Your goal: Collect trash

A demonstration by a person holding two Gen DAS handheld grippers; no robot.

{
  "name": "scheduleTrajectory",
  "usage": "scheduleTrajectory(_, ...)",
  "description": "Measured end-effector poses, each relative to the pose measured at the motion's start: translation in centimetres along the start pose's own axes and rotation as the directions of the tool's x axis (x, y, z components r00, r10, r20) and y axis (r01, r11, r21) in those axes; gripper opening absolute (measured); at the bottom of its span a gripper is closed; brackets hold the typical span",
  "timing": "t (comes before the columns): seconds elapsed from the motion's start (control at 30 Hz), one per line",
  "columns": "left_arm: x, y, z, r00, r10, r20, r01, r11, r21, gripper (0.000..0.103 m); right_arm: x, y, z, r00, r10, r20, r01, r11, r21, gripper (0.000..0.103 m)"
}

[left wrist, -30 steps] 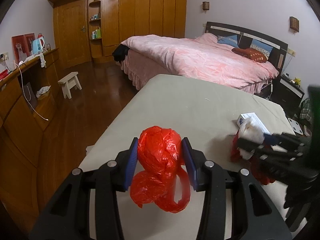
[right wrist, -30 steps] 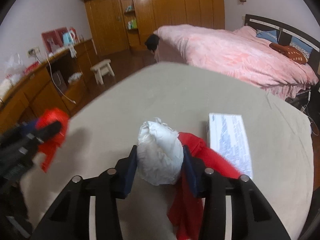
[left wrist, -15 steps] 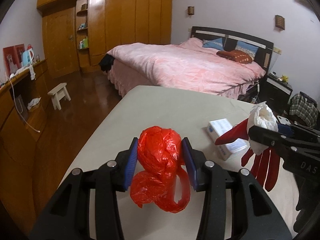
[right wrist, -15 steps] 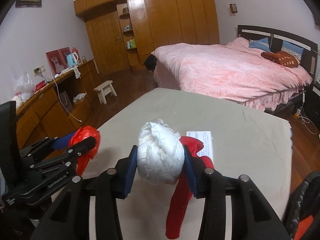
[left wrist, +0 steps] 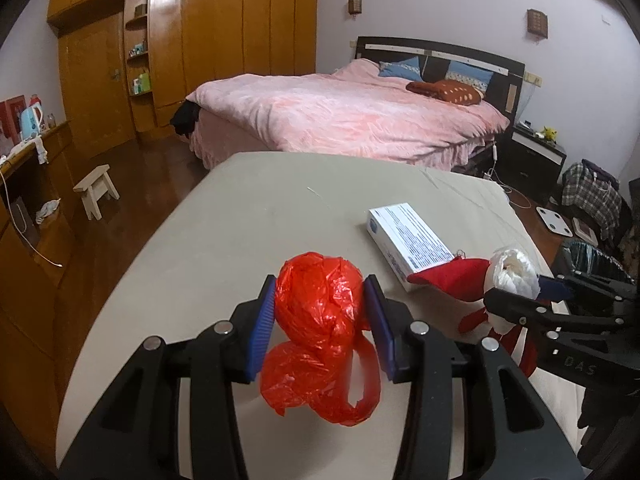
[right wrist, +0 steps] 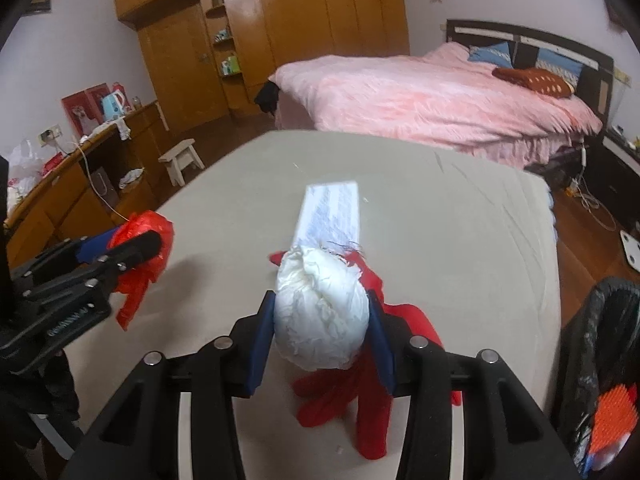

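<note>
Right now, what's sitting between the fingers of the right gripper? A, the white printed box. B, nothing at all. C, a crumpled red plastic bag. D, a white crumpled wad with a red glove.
D: in the right wrist view the right gripper has its blue pads against a white crumpled wad, with a red glove hanging from it.

Right wrist camera: white wad in my right gripper [right wrist: 320, 330], over the table.

My blue pads press both sides of the crumpled white wad [right wrist: 322, 314], though the jaws have just been opening a little; a red glove [right wrist: 372, 412] hangs beneath it. On the grey table [right wrist: 460, 240] just beyond lies a white printed box [right wrist: 330, 212]. At left my left gripper [right wrist: 120, 246] holds a red plastic bag [right wrist: 148, 240]. A black-lined bin [right wrist: 600, 344] stands at the table's right edge.
</note>
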State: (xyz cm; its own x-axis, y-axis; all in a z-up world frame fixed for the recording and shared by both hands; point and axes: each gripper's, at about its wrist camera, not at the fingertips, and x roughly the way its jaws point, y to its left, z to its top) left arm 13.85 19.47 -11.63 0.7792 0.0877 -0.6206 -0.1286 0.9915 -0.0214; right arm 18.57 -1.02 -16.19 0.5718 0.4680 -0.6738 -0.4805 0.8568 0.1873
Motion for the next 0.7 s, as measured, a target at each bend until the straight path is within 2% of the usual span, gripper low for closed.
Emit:
scheduleTrajectory(0.17, 0.6, -0.6, -0.4, 1.000, -0.007, -0.013, 0.007, 1.000, 0.010, 0.043, 0.3, -0.8, -1.2, 1.000, -0.015, -0.019, 0.015, 1.000, 0.016, 0.051)
scheduleTrajectory(0.3, 0.9, -0.9, -0.7, 1.000, -0.011, -0.022, 0.011, 1.000, 0.012, 0.043, -0.7, -0.9, -1.6, 0.998, -0.057, 0.013, 0.057, 0.998, 0.016, 0.074)
scheduleTrajectory(0.4, 1.1, -1.0, -0.8, 1.000, -0.013, -0.025, 0.013, 1.000, 0.020, 0.043, -1.3, -1.2, -1.7, 0.995, -0.097, 0.035, 0.096, 0.995, 0.028, 0.084)
scheduleTrajectory(0.53, 1.2, -1.0, -1.2, 1.000, -0.010, -0.027, 0.011, 1.000, 0.029, 0.043, -1.7, -1.6, -2.0, 0.994, -0.101, 0.040, 0.098, 0.993, 0.060, 0.086)
scheduleTrajectory(0.7, 1.3, -0.6, -1.6, 0.999, -0.001, -0.038, 0.002, 1.000, 0.028, 0.043, -1.4, -0.6, -2.6, 0.995, -0.090, 0.031, 0.089, 0.996, 0.025, 0.086)
